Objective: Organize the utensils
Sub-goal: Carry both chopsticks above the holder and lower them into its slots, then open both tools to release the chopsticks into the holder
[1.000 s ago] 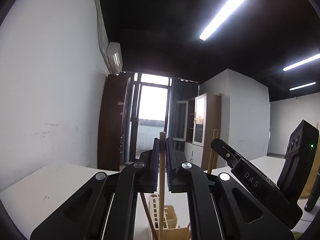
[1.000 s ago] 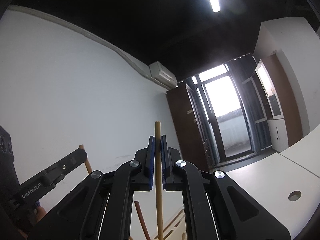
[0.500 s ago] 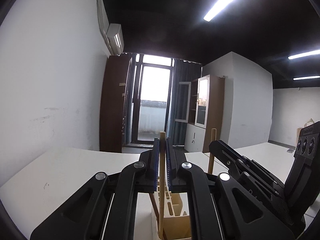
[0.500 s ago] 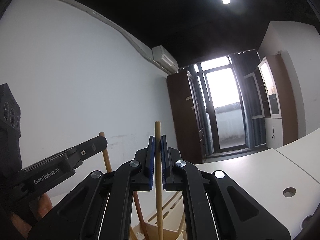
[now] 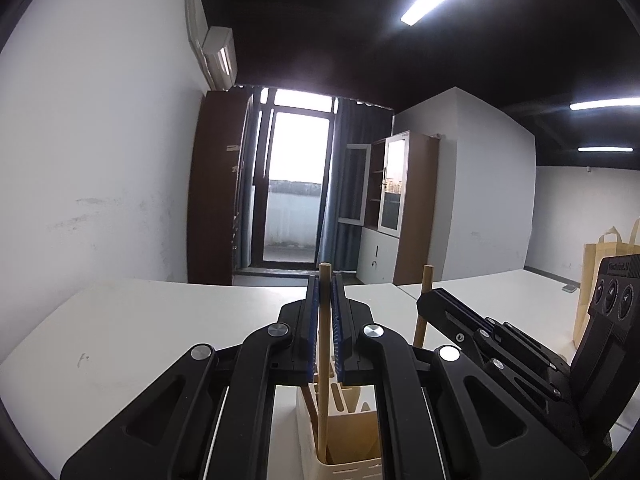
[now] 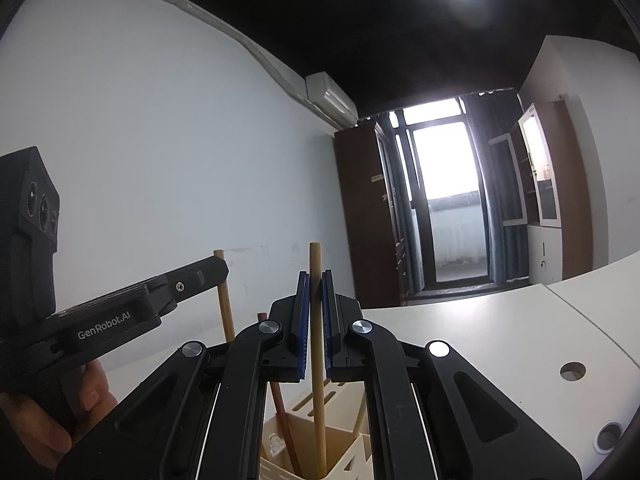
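A white-walled room with a glass balcony door lies behind a white table [image 5: 140, 320]. "GenRobot.AI" is printed on the left gripper [image 6: 218, 270] at the right wrist view's left, a hand [image 6: 48, 420] below it. Each gripper clamps an upright wooden stick: the left gripper's stick [image 5: 323, 360] and the right gripper's [image 6: 315, 320] stick [image 6: 316, 360] both reach into the cream utensil holder [image 5: 344, 464], cut off at bottom centre.

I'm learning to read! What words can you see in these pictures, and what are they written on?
"GenRobot.AI": on the side of the left gripper, seen from the right wrist view.
White lettering on top of the right gripper's camera block: too blurred to read.
Nothing else has words.
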